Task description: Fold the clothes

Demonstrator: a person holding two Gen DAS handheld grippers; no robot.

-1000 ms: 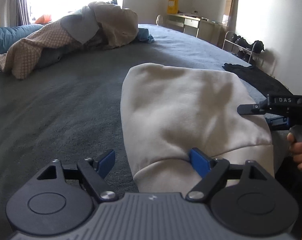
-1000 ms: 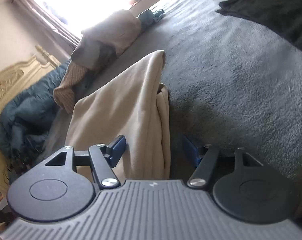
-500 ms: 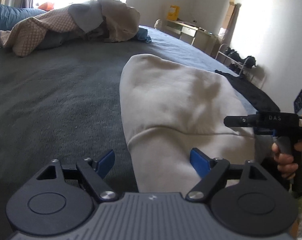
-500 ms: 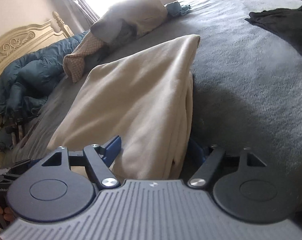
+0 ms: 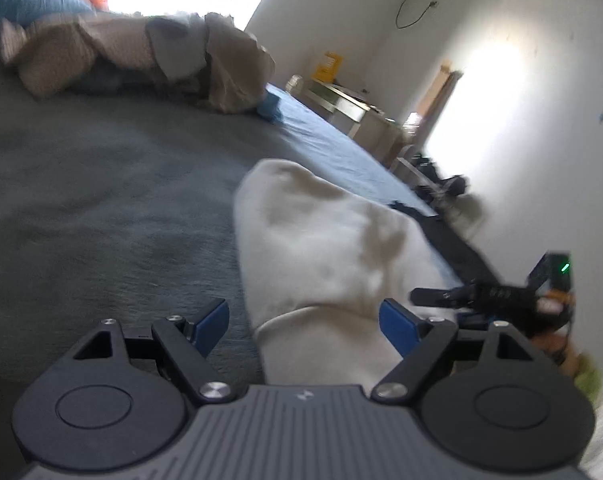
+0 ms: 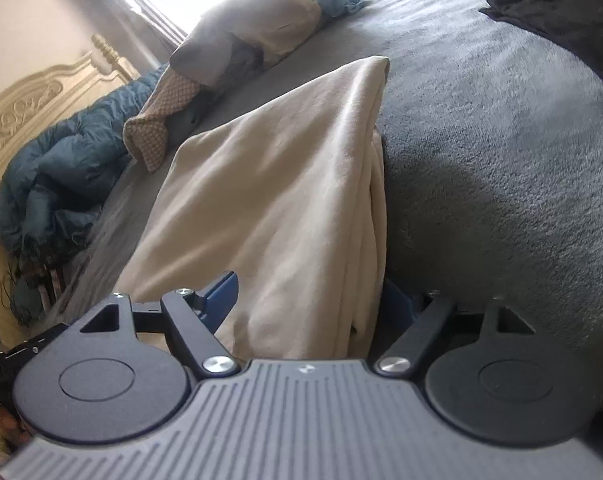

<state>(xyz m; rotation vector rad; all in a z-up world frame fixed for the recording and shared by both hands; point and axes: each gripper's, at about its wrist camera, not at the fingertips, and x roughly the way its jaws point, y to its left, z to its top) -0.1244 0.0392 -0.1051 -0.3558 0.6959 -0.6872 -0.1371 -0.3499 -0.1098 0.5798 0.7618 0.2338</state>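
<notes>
A: Where's the garment?

B: Cream sweatshirt point(image 5: 325, 256), folded, lying on the grey bed cover point(image 5: 101, 208) near the close edge of the bed. Its hem end points at both cameras.

A: Left gripper?

B: Left gripper point(image 5: 305, 320) has its fingers point(image 5: 211, 318) spread wide, released. The sweatshirt's hem sits between them, but neither pad presses on it. Picture is motion-blurred.

A: Right gripper?

B: Right gripper point(image 6: 313, 300) has just been opening its fingers. The folded side edge of the sweatshirt point(image 6: 285, 200) is between them. The near pad point(image 6: 221, 296) stands clear of the cloth. The far pad is mostly hidden behind the stacked layers, so I can't tell if it touches. Reads as let go, not clamped.

A: Do the two see each other?

B: Yes. The left wrist view shows the right gripper point(image 5: 441, 296) at the sweatshirt's right side, a hand point(image 5: 557, 352) under it. The right wrist view catches only a sliver of the left unit at the lower left.

A: Anything else on the bed?

B: Pile of unfolded clothes point(image 6: 237, 44) at the far end by the window, a teal quilt point(image 6: 61, 172) against the headboard point(image 6: 25, 116), and a black garment point(image 6: 561, 20) spread flat, well apart from the sweatshirt. A desk point(image 5: 353, 112) and shoe rack point(image 5: 433, 184) stand along the white wall.
</notes>
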